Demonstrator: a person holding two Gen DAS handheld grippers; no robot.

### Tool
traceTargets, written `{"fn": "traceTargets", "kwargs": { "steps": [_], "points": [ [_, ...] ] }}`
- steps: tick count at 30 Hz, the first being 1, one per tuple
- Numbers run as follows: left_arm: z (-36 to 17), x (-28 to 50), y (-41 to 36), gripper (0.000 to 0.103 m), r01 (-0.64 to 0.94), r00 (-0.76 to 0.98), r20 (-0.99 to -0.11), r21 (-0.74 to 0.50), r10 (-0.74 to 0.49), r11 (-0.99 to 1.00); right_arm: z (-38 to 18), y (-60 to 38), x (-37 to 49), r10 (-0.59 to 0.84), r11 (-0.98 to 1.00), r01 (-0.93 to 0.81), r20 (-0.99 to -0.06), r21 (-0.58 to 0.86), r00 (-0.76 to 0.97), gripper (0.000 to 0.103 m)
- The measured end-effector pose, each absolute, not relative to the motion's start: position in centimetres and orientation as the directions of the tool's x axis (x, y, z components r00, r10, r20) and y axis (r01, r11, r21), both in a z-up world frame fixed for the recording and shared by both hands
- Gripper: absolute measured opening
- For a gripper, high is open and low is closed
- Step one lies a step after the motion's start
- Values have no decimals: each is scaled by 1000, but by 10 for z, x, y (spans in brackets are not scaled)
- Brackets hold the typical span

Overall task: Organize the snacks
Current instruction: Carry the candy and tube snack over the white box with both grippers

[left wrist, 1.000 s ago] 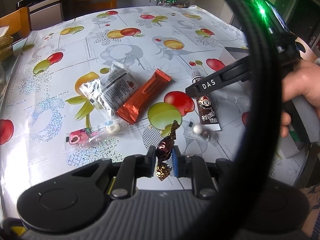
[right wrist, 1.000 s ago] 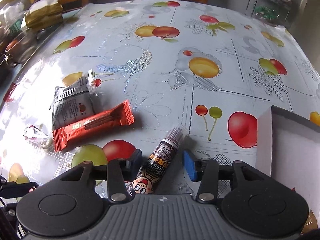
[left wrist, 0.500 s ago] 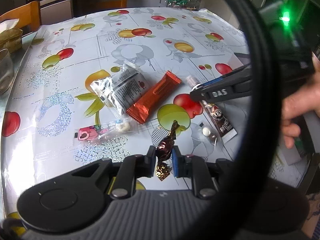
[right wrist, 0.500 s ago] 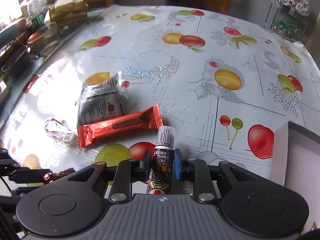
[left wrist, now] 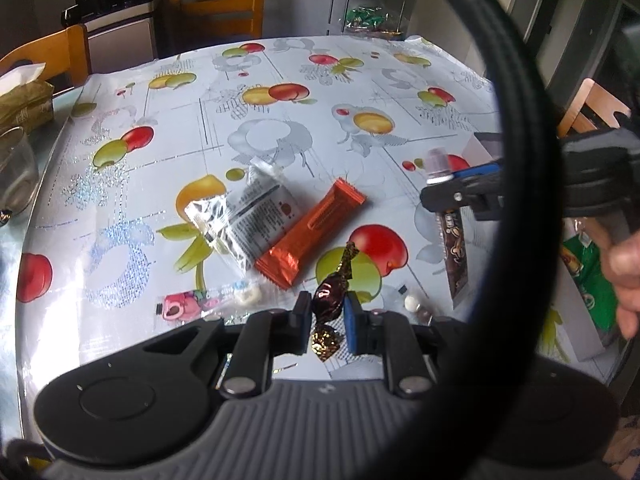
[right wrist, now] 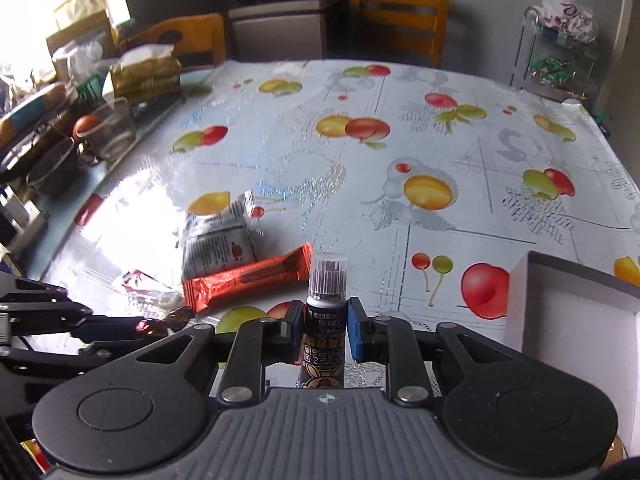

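Note:
My left gripper (left wrist: 328, 320) is shut on a brown twist-wrapped candy (left wrist: 330, 300), held above the table. My right gripper (right wrist: 325, 320) is shut on a dark brown snack stick pack (right wrist: 323, 320) with a clear end, lifted off the table; it also shows in the left wrist view (left wrist: 454, 248). On the fruit-print tablecloth lie an orange bar (left wrist: 312, 232), a silver packet (left wrist: 240, 216), a pink clear-wrapped sweet (left wrist: 200, 304) and a small clear pack of round candies (left wrist: 412, 304). A white box (right wrist: 572, 320) stands at the right.
Wooden chairs (right wrist: 400, 20) stand at the far side. Bowls, bags and clutter (right wrist: 100, 120) line the table's left edge. A wire rack with green sweets (right wrist: 556, 68) is at the far right. A thick black cable (left wrist: 516, 160) crosses the left wrist view.
My right gripper closed on the snack stick and lifted it. My left gripper rose with the brown candy; the table looks farther away in both views.

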State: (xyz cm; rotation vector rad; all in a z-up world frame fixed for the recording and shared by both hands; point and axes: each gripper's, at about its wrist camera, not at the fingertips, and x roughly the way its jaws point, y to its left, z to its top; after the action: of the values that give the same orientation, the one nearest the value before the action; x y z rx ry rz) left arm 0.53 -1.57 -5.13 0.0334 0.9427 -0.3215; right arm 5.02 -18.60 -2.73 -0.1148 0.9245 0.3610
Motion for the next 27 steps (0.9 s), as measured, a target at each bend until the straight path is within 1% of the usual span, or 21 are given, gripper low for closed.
{"fn": "traceTargets", "kwargs": {
  "steps": [11, 27],
  "points": [
    [-42, 8, -30, 13, 268, 565, -789, -101, -241, 958, -2, -205, 32, 285, 938, -334, -748, 90, 600, 23],
    [-21, 6, -52, 13, 315, 593, -763, -74, -257, 946, 18, -219, 13, 303, 940, -323, -698, 108, 649, 23]
  ]
}}
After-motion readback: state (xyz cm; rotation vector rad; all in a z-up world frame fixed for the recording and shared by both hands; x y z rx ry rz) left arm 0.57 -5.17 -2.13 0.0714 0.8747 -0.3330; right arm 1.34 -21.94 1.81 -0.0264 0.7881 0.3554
